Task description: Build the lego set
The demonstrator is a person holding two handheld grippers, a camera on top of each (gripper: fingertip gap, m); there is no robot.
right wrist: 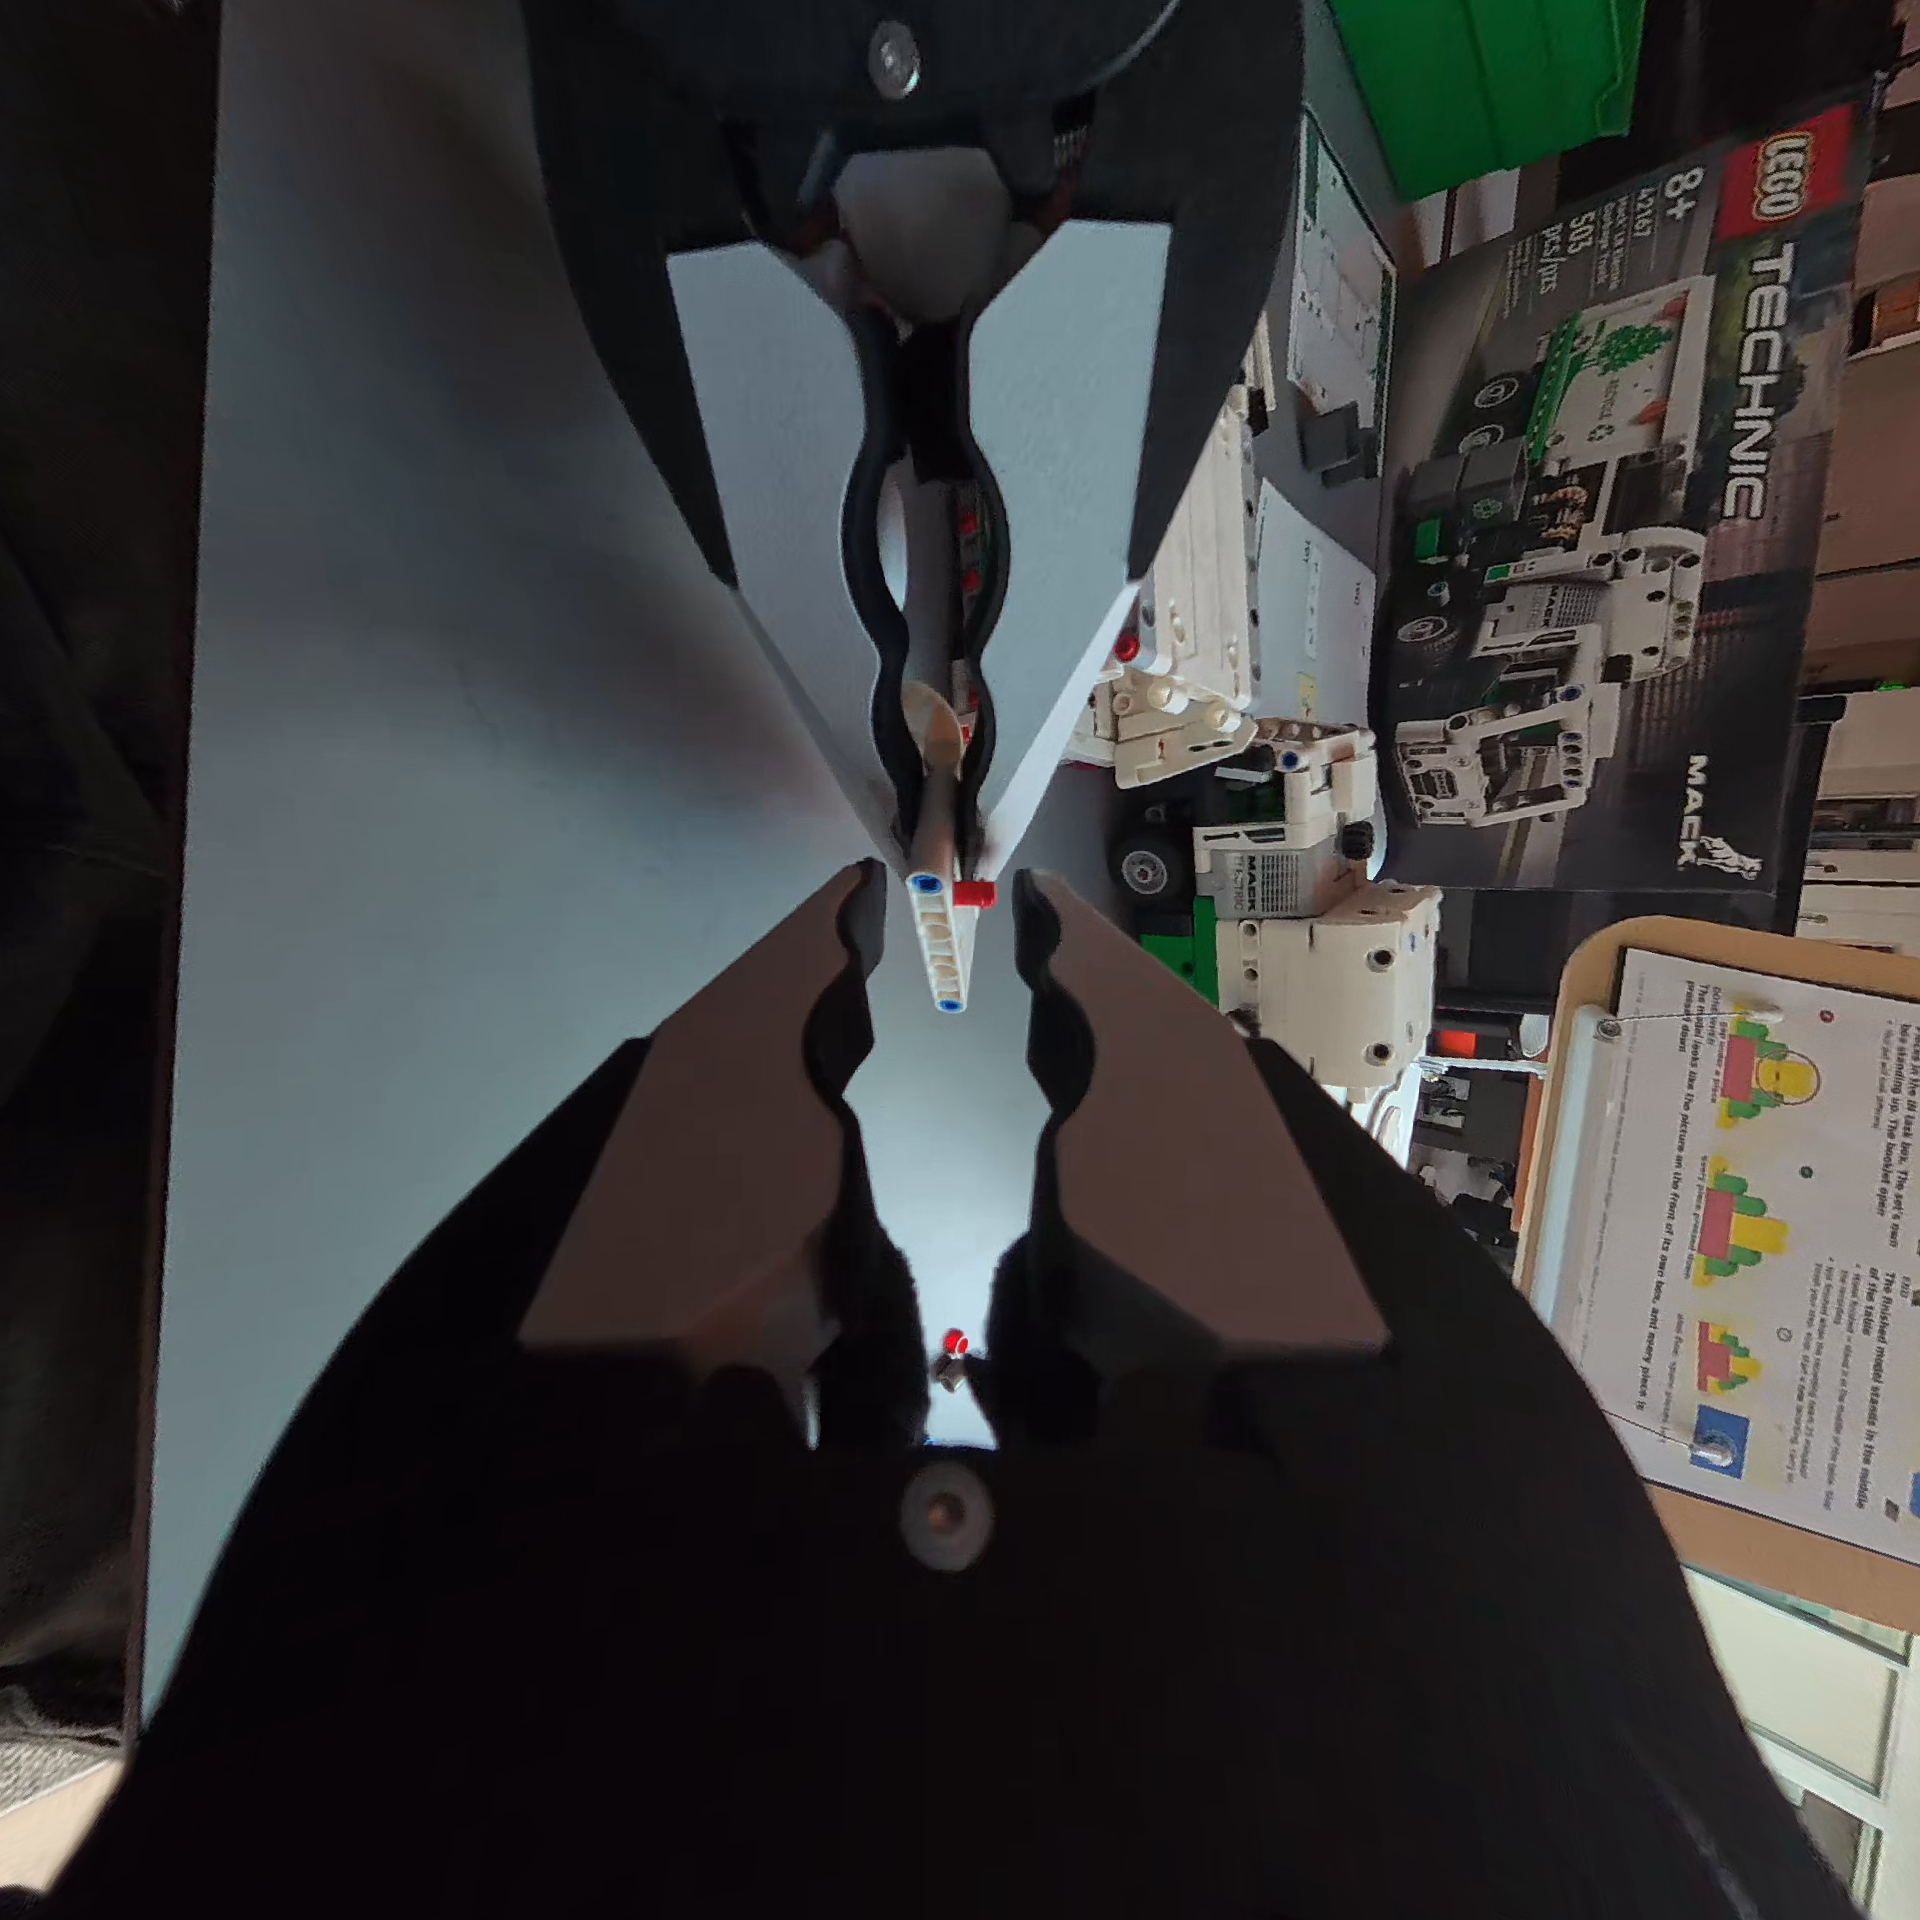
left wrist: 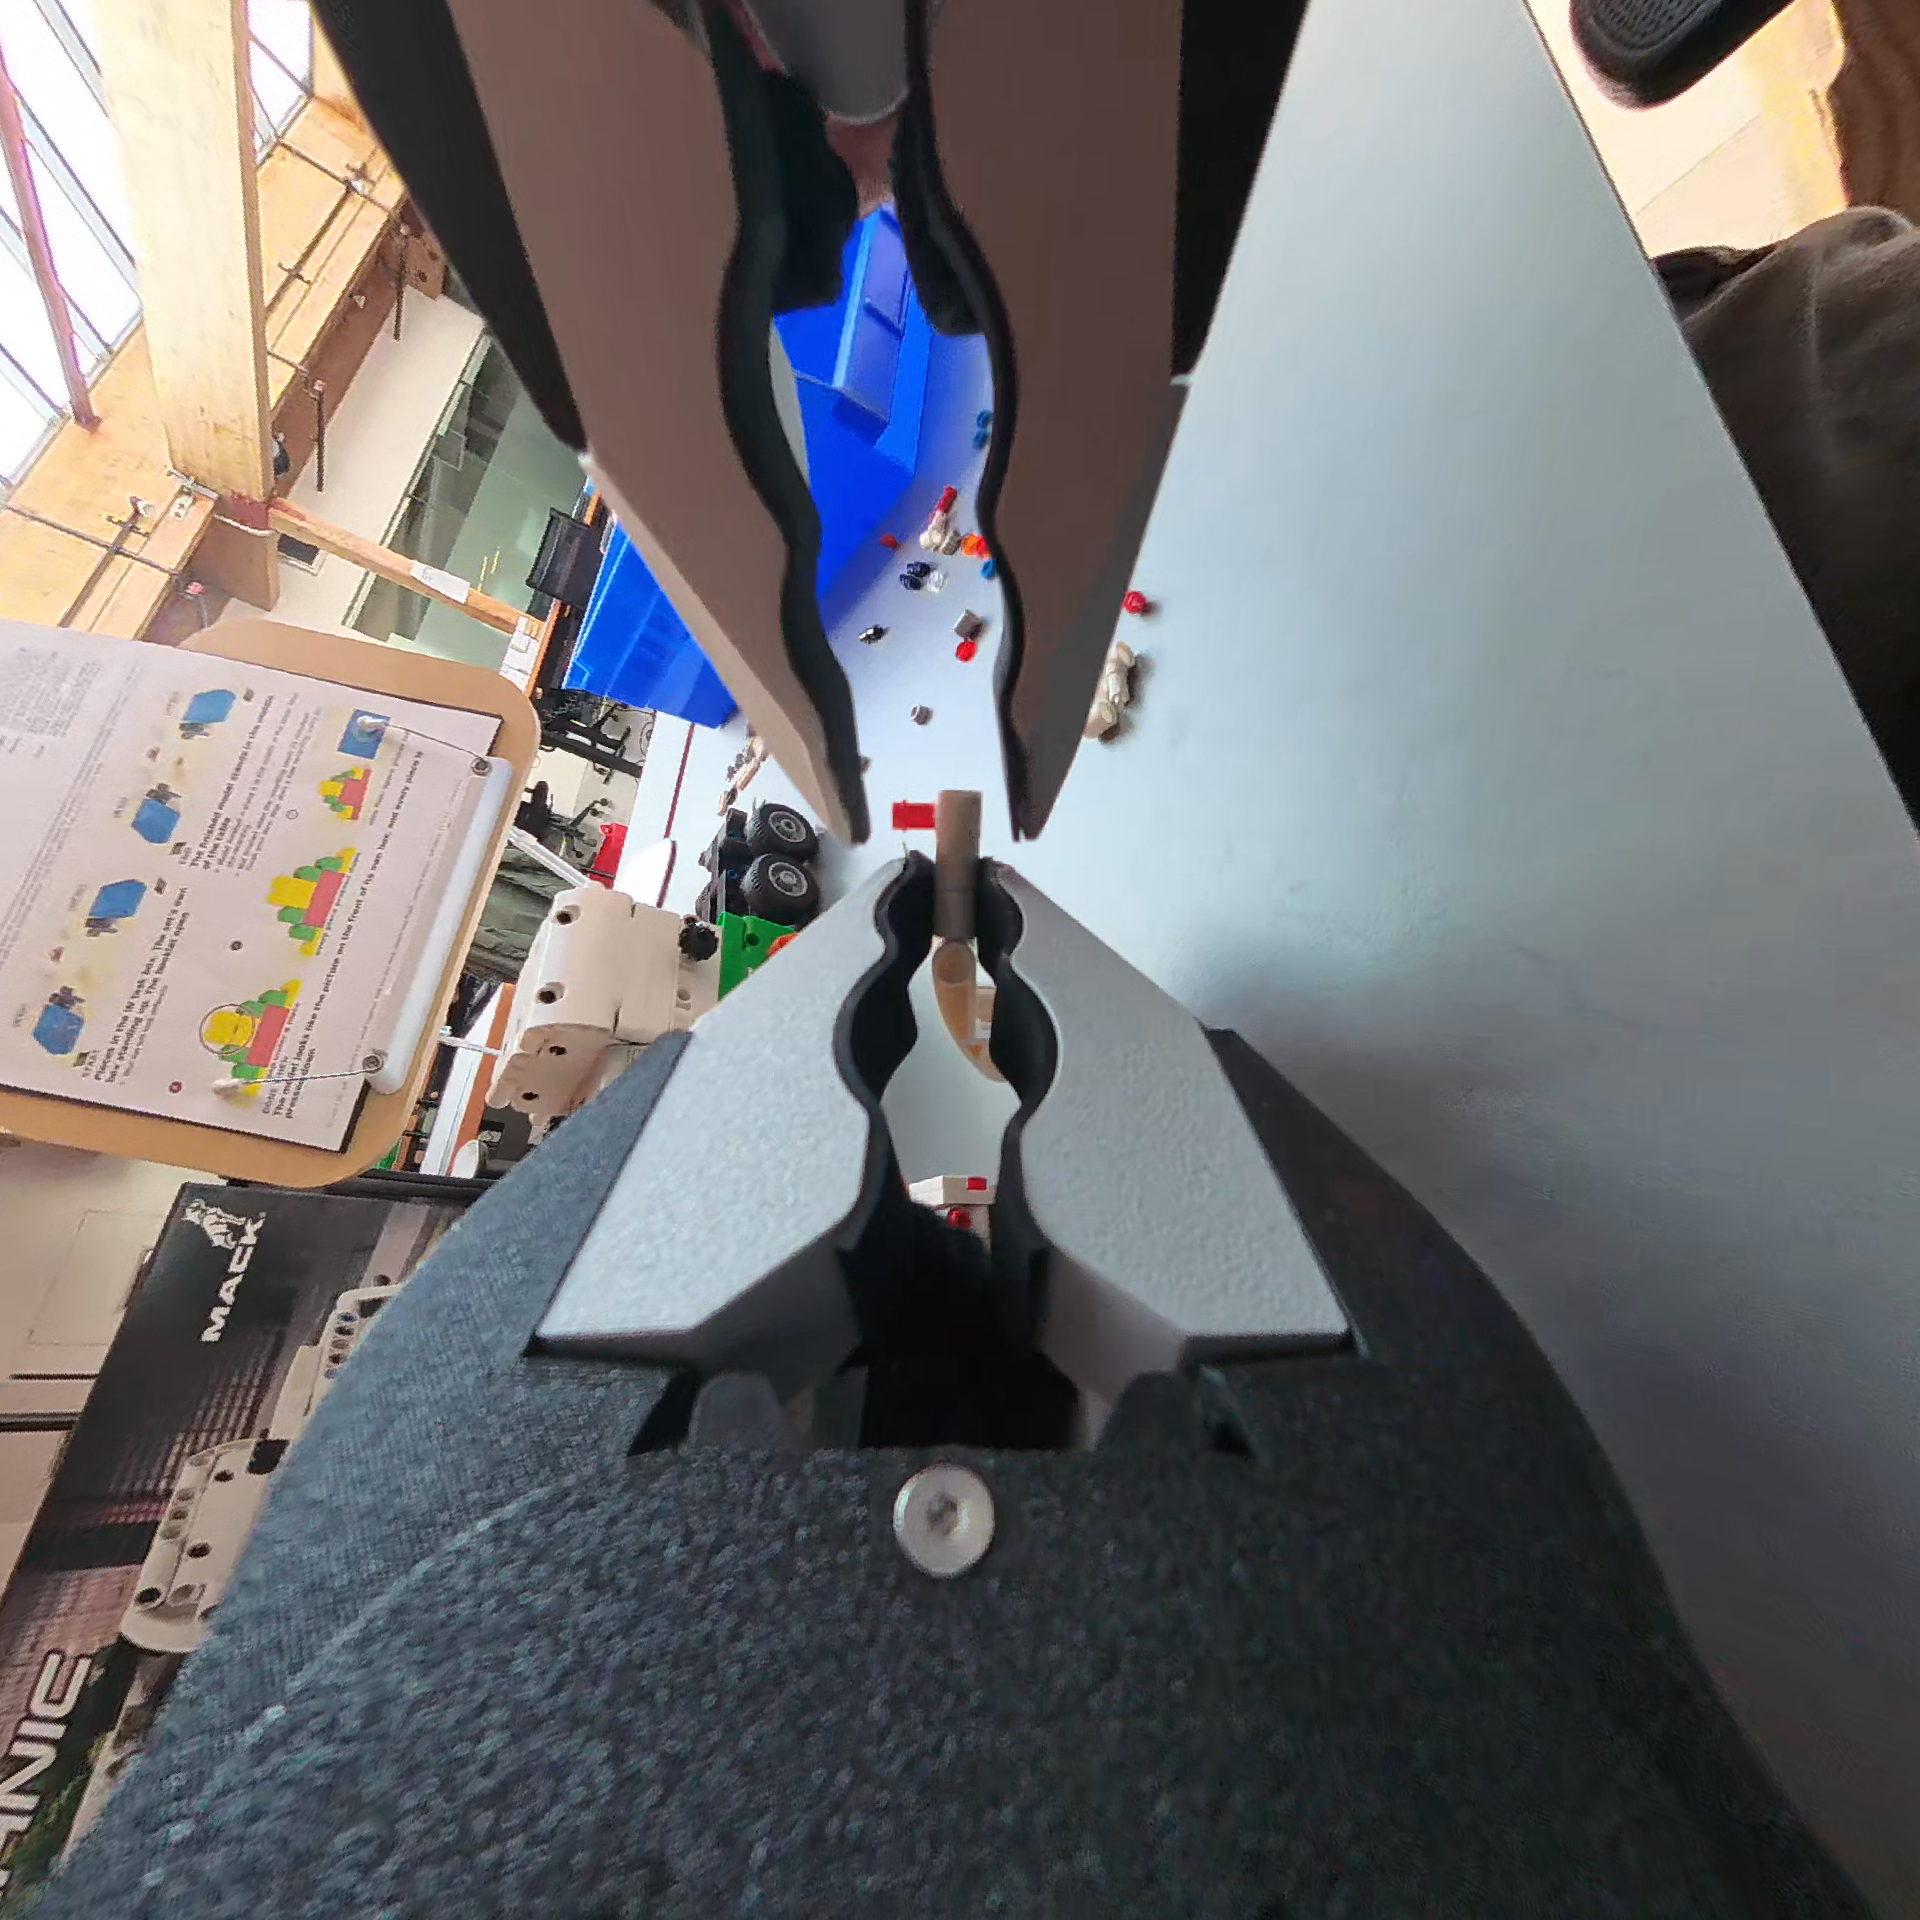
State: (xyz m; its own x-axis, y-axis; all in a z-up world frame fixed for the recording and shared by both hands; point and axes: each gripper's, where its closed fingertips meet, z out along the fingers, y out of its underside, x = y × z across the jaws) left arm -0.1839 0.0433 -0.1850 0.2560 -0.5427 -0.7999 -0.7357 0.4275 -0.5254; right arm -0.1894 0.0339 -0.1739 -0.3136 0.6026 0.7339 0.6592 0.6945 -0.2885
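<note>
My left gripper (left wrist: 951,868) is shut on a white Technic beam (right wrist: 940,951), seen end-on in the left wrist view (left wrist: 957,831). The beam has blue pins at both ends and a red pin (right wrist: 974,891) sticking out sideways near my fingertips; the red pin also shows in the left wrist view (left wrist: 911,816). My right gripper (right wrist: 945,881) faces the left gripper tip to tip. It is open and empty, with its fingers on either side of the beam's free end. Both are held above the white table (right wrist: 468,727).
A partly built white and green truck (right wrist: 1278,831) stands beside the set's box (right wrist: 1610,520) and a clipboard with an instruction sheet (right wrist: 1766,1247). Several small loose parts (left wrist: 956,561) lie on the table near blue bins (left wrist: 862,416). A green bin (right wrist: 1486,83) stands behind the box.
</note>
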